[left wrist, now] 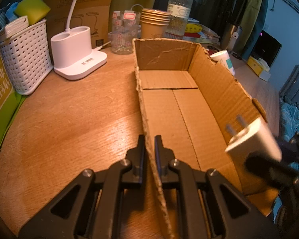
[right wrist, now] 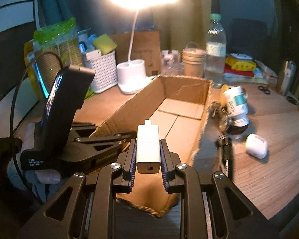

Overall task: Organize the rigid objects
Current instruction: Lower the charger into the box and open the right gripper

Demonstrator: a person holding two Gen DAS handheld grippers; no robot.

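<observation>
Left wrist view: left gripper (left wrist: 149,139) clenched on the near left wall of the cardboard box (left wrist: 169,107), one finger outside, one inside, thin corrugated edge pinched between. Box long and narrow, open top, rough torn rims, flaps flat on its floor, nothing lying in it. Charger (left wrist: 253,141) at lower right, blurred, over the box's right wall: white smooth rectangular block w/ two metal prongs pointing up-left toward the box interior, long axis along that same line. Dark finger of the right gripper (left wrist: 269,171) under it. Wooden table (left wrist: 69,109) w/ visible grain; white woven-look plastic basket (left wrist: 26,59), white lamp base (left wrist: 79,55), stacked paper cups (left wrist: 155,22), clear bottle (left wrist: 179,10) behind.

Right wrist view: right gripper (right wrist: 148,155) grasping the charger (right wrist: 148,145) by its long sides, ribbed pads pressed on both. Long axis runs straight ahead along the fingers, prongs forward toward the box's far end, port face toward camera. Charger held above the near end of the box (right wrist: 181,107). Left gripper (right wrist: 101,139) clamped on the box's left wall. Right of box: white pill bottle (right wrist: 237,105) lying on its side, keys (right wrist: 217,109), small rounded white case (right wrist: 256,145).
</observation>
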